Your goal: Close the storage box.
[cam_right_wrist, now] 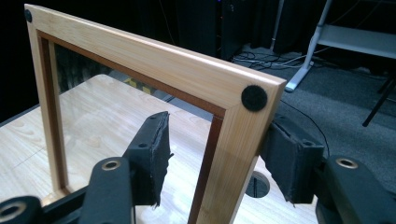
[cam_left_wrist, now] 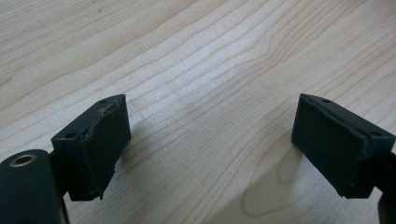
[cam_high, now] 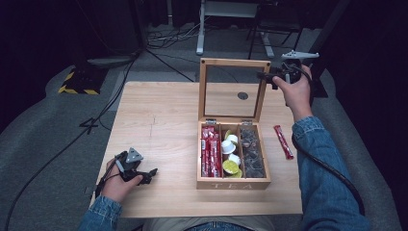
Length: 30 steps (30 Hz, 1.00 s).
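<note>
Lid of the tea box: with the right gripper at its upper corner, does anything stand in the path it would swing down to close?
Nothing visible does. The lid stands upright on its hinges, the right gripper straddling its frame. The compartments of the box hold red sachets, cups and dark packets, none seen above the rim.
</note>
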Tool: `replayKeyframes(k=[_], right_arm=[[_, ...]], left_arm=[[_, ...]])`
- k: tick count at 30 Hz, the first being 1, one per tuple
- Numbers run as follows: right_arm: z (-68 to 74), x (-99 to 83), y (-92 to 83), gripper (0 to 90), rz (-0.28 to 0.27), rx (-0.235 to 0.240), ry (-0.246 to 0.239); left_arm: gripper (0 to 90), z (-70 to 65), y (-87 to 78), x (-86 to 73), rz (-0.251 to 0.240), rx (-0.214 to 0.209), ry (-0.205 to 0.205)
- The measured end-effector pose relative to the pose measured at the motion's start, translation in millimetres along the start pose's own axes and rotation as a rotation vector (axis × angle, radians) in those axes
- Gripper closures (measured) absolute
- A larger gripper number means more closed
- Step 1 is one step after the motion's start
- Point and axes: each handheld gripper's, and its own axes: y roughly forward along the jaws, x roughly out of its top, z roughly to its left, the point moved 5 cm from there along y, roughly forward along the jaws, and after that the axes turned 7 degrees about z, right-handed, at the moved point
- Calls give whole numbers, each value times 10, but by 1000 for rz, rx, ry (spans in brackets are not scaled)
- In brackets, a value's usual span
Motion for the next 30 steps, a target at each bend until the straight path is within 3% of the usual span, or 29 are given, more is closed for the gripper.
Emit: replayKeyframes(k=[10, 20, 30], right_arm=[[202, -64, -336, 462, -7, 2, -89], [439, -211, -673, 494, -1, 12, -146], [559, -322, -872, 546, 18, 17, -123]], left_arm=[[109, 13, 23, 33, 2, 0, 10], [105, 17, 50, 70, 5, -2, 13], [105, 13, 51, 71, 3, -4, 9]])
